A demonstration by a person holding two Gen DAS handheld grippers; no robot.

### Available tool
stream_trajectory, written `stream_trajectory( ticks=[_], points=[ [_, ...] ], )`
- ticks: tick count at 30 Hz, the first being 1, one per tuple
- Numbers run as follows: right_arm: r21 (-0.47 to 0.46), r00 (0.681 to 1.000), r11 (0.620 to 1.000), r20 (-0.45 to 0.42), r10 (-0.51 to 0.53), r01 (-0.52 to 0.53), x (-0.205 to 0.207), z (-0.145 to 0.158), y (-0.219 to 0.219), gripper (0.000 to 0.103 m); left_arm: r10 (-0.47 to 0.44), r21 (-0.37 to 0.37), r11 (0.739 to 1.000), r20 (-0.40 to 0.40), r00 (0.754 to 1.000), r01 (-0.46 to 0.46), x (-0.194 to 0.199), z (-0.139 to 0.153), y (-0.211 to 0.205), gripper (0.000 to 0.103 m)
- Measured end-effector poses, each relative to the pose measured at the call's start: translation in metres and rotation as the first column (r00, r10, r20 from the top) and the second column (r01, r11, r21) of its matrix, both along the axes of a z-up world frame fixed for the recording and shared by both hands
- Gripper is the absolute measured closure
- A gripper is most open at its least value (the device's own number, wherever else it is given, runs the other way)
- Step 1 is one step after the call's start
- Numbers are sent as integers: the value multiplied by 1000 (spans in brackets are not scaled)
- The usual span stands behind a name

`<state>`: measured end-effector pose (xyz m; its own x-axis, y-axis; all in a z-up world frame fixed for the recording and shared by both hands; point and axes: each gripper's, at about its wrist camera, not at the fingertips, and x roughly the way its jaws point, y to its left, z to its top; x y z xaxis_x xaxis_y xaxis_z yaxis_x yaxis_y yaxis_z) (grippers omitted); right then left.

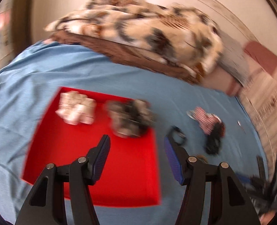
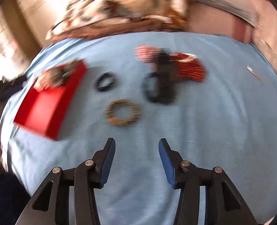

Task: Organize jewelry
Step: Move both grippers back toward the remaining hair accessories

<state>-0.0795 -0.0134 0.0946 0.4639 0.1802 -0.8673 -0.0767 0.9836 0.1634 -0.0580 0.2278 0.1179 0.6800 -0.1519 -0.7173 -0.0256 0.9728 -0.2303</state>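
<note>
Two hand-held grippers hang over a bed spread with a blue sheet (image 2: 194, 131), both with their blue pads spread wide and nothing between them. The left hand-held gripper (image 1: 136, 142) is above the red tray (image 1: 127, 178), which lies toward the left edge of the bed and already holds a pale beaded cluster (image 1: 75, 108) at its far left corner and a darker mixed cluster (image 1: 131, 118) along its far side. The right hand-held gripper (image 2: 136, 144) points at the loose jewelry on the sheet: a golden bracelet (image 2: 122, 115) nearest its fingertips, a small black ring-shaped band (image 2: 105, 84) beyond it near the tray's edge, a bigger dark tangle (image 2: 162, 88) and a red-and-white striped piece (image 2: 189, 67) touching that tangle, farther toward the patterned blanket (image 1: 138, 28) at the bed's far edge. Both views are heavily smeared, so fine detail is unreadable. The likely risks: the soft sheet gives under a descending finger, so a thin bracelet may slide away or the pads may pinch fabric along with it; the dark tangle may drag the striped piece with it when lifted; and a fast approach may overshoot the golden bracelet.
</note>
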Motion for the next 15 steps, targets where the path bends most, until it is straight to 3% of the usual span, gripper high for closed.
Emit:
stream_trajectory(
  ticks=[4, 7, 15],
  points=[
    [41, 997, 997, 38, -62, 61, 14, 3, -30, 50, -112, 15, 993, -72, 991, 113, 10, -16, -61, 45],
    [54, 995, 996, 68, -68, 64, 26, 4, -40, 44, -177, 27, 983, -117, 977, 181, 21, -33, -100, 45],
    [64, 994, 997, 92, -55, 49, 75, -11, -38, 44, -209, 50, 974, -191, 959, 222, 46, -69, -144, 45]
  ],
)
